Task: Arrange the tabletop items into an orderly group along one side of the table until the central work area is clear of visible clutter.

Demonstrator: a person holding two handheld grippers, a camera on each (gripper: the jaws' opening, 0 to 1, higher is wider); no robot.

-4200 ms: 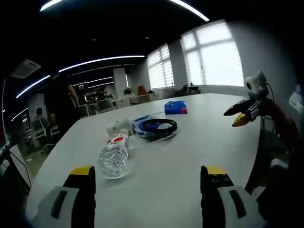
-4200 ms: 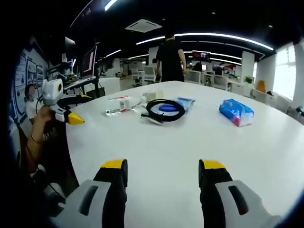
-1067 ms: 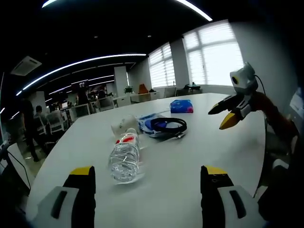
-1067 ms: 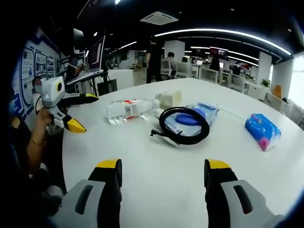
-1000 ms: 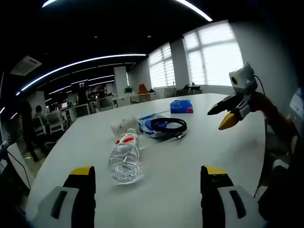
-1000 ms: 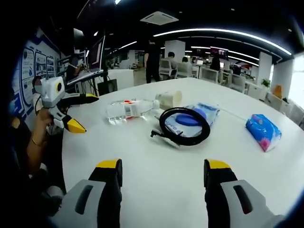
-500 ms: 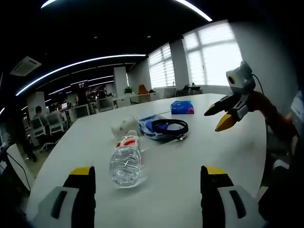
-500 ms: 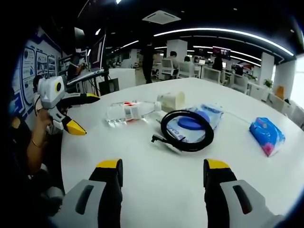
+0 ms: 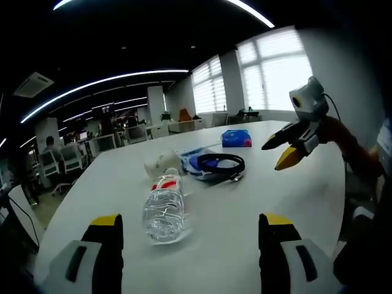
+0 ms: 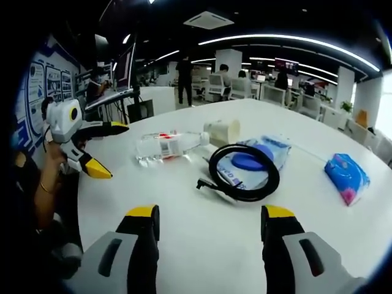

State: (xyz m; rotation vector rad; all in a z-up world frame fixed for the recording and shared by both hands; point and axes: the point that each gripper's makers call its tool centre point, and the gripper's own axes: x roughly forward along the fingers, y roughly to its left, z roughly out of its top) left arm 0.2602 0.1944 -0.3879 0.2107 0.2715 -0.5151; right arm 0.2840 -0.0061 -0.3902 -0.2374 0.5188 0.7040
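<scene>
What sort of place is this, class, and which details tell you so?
Most likely an open-plan office. The big white table stands amid rows of desks and chairs where people sit, long strip lights run across the dark ceiling, and a wall of blinded windows lines one side.

A white tabletop (image 10: 202, 239) carries a clear plastic bottle (image 10: 165, 146) laid on its side, a pale cup (image 10: 222, 131) tipped over just beside its cap, a black coiled cable (image 10: 244, 173) resting on a blue-printed packet (image 10: 269, 149), and a blue tissue pack (image 10: 346, 177) set well apart.
</scene>
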